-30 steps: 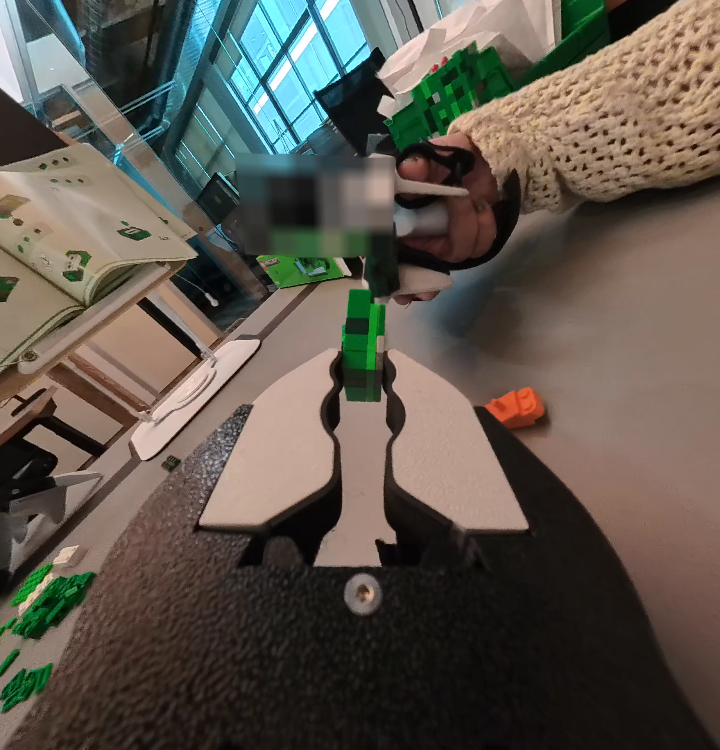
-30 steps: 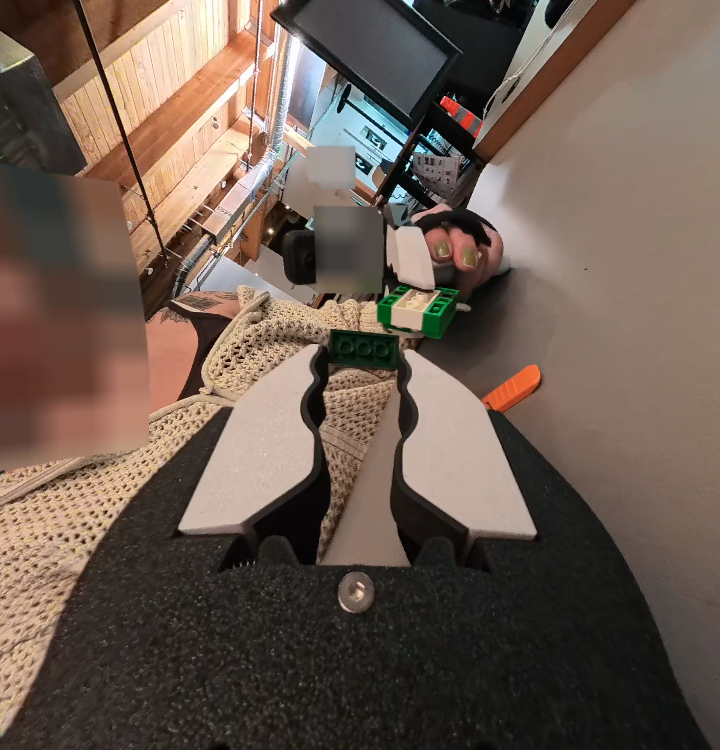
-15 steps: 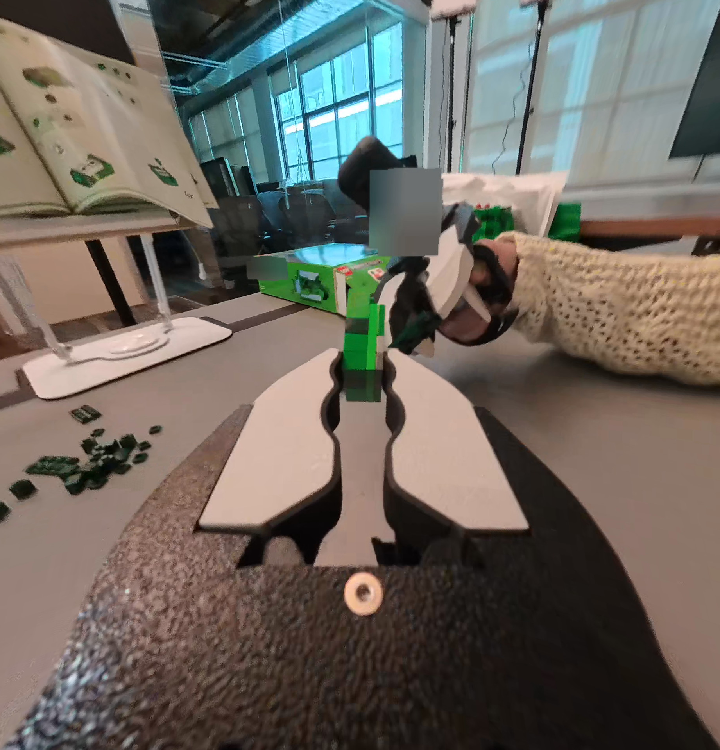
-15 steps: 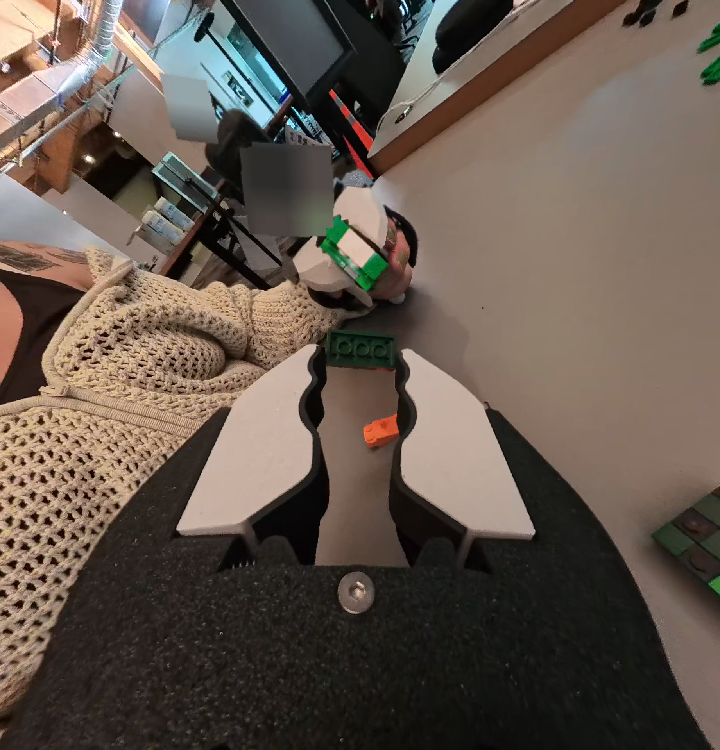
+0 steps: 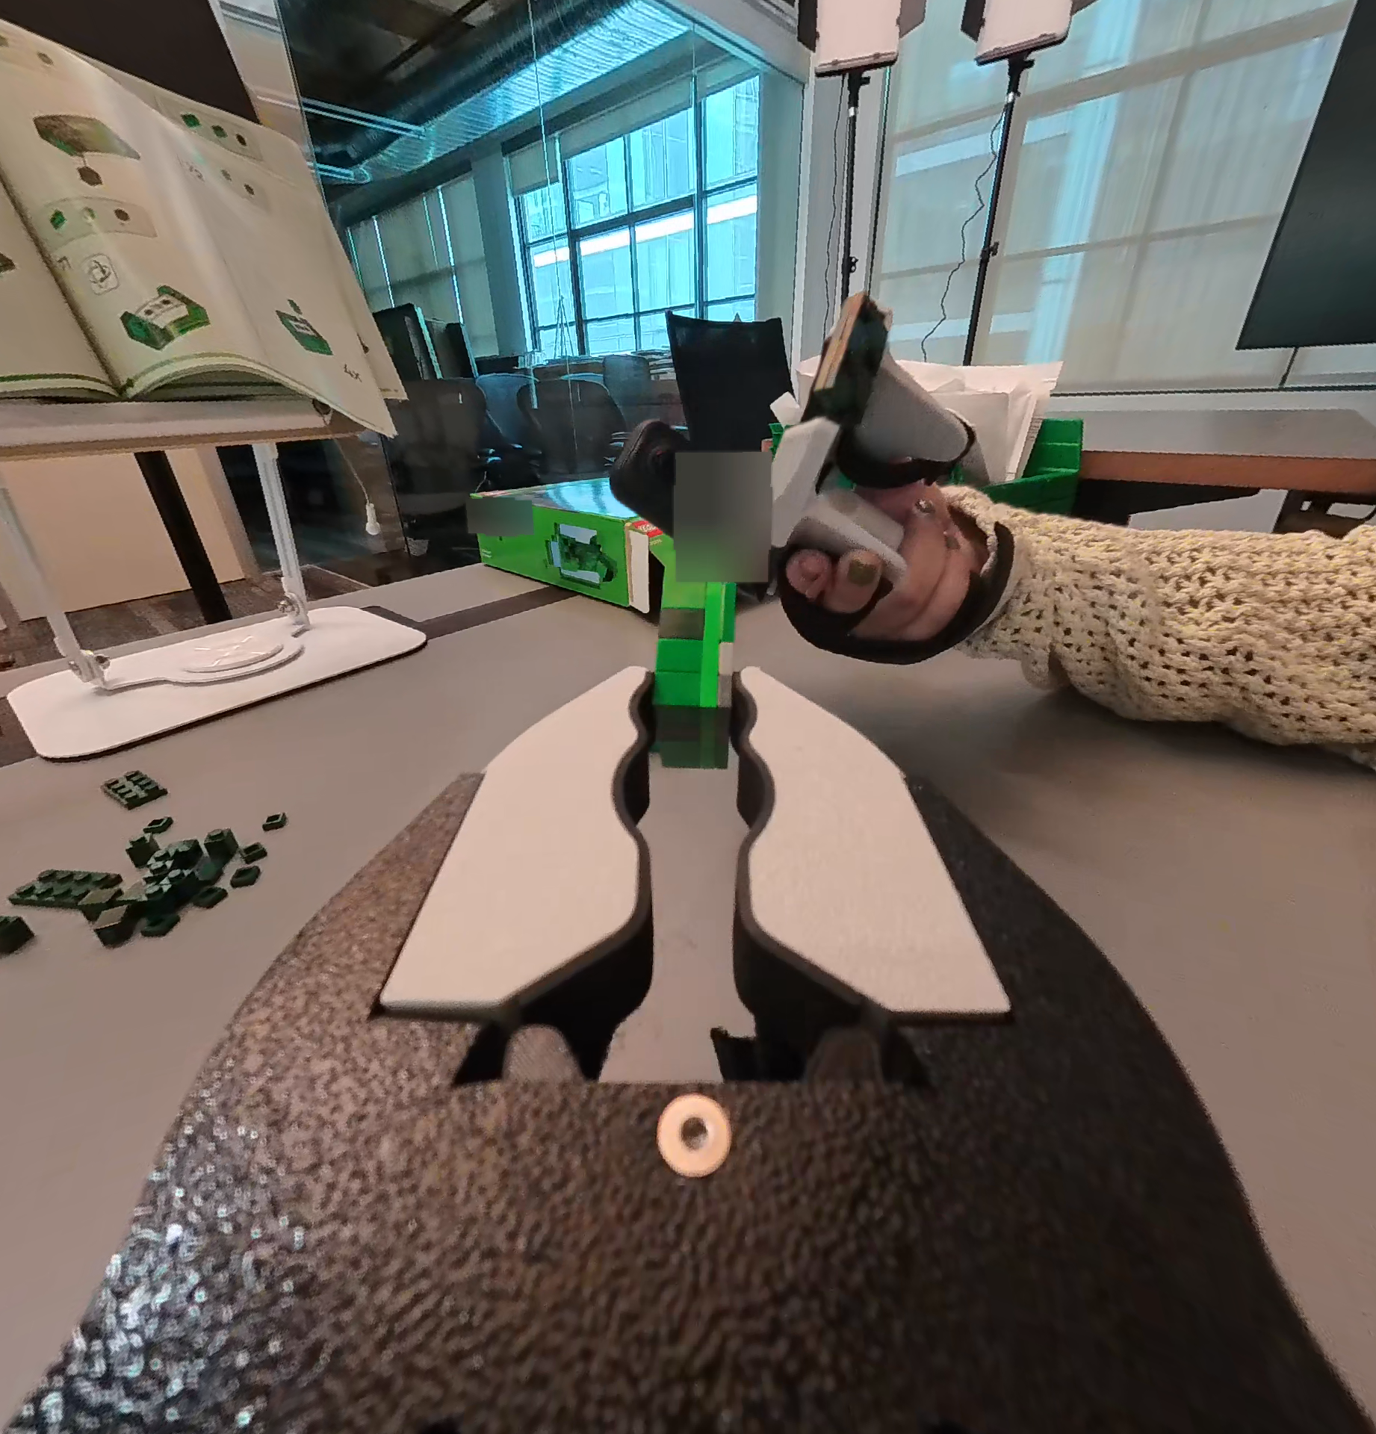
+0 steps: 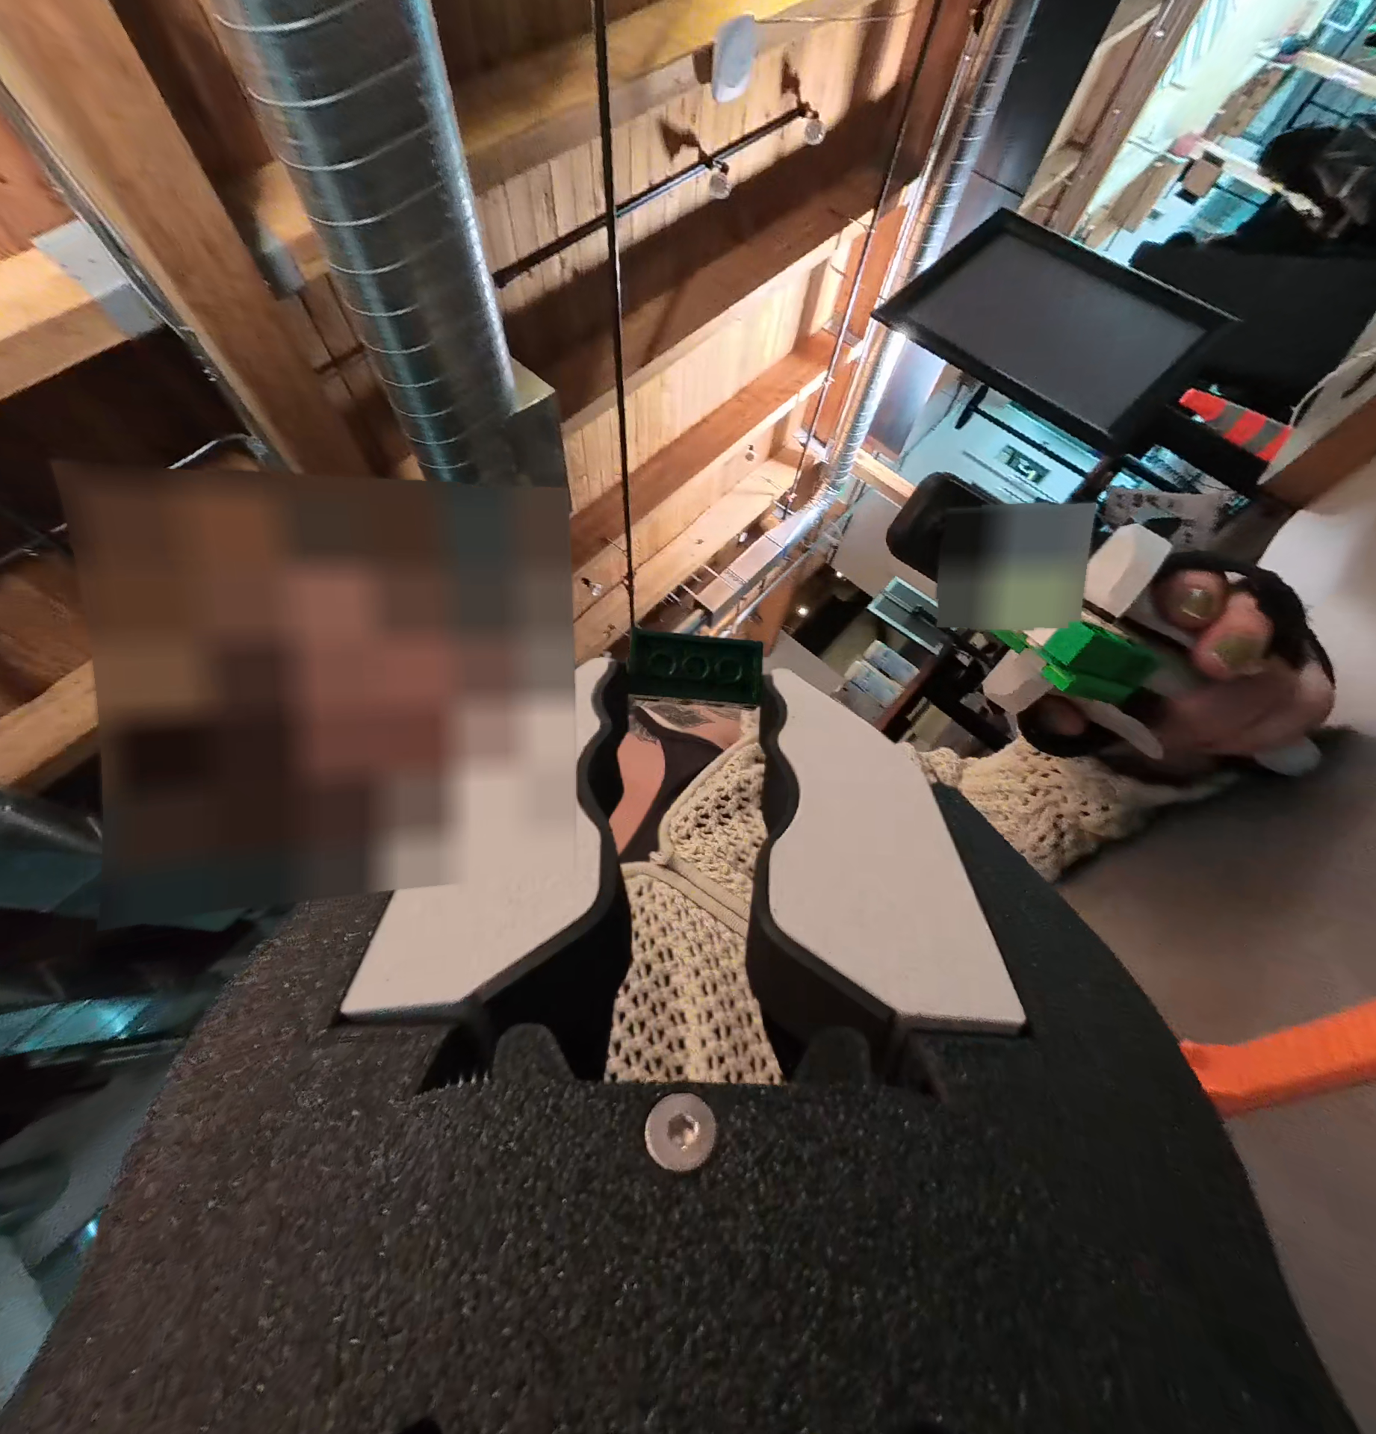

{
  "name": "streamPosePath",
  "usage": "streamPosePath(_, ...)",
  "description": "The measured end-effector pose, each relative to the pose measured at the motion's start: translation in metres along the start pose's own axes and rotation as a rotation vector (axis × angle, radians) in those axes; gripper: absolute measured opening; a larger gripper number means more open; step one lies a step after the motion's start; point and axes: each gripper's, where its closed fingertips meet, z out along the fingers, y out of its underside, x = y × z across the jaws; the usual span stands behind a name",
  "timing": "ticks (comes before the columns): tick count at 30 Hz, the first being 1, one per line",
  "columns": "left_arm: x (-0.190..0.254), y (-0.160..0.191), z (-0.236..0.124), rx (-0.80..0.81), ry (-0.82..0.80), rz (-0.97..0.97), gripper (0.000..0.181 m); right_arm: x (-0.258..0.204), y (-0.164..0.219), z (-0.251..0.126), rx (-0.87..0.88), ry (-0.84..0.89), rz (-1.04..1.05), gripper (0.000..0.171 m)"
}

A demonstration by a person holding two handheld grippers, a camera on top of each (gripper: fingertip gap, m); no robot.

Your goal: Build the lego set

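The work surface is a grey table [image 5: 1135,892] in a glass-walled office, largely bare on the right side of the left wrist view.

The left gripper [image 5: 693,725] is clenched on a green brick stack [image 5: 689,675], a partial assembly of bright green, dark and pale bricks standing upright at frame centre. The right gripper [image 6: 696,698] is clenched on a dark green plate [image 6: 696,669], studs facing the camera, and is tilted up toward the ceiling beams, well apart from the stack.

Progress, judged from these views: early to middle. A small sub-assembly exists; the plate is not yet attached. A pile of loose dark green pieces [image 5: 126,877] lies at lower left, which suggests that many steps remain. The open instruction booklet [image 5: 165,256] rests on a white stand [image 5: 204,667] at upper left, and the green set box [image 5: 568,543] lies behind the stack.

Clearance: the centre and right of the table are open for bringing the two grippers together. An orange brick separator [image 6: 1306,1055] lies at lower right of the right wrist view, near that gripper. The table's far edge runs just behind the box.
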Motion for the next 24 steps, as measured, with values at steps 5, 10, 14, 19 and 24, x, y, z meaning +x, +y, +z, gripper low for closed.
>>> streamPosePath(5,0.001,0.000,0.000,-0.001,0.001,0.005,0.018,-0.002,-0.001,-0.001,0.007,-0.018,0.001,0.032)
streamPosePath(10,0.001,0.000,0.000,0.000,0.000,0.008,0.018,0.002,-0.001,-0.002,0.008,0.017,-0.009,0.032)
streamPosePath(14,0.003,0.001,0.000,-0.005,-0.026,0.119,0.018,0.047,-0.004,-0.008,-0.066,0.438,-0.265,0.032)
streamPosePath(19,0.013,0.016,0.002,-0.118,-0.087,0.573,0.018,0.086,0.032,-0.025,-0.524,0.833,-0.601,0.033)
streamPosePath(24,0.019,0.037,0.001,-0.242,-0.056,0.869,0.018,0.108,0.043,-0.029,-0.653,0.924,-0.657,0.032)
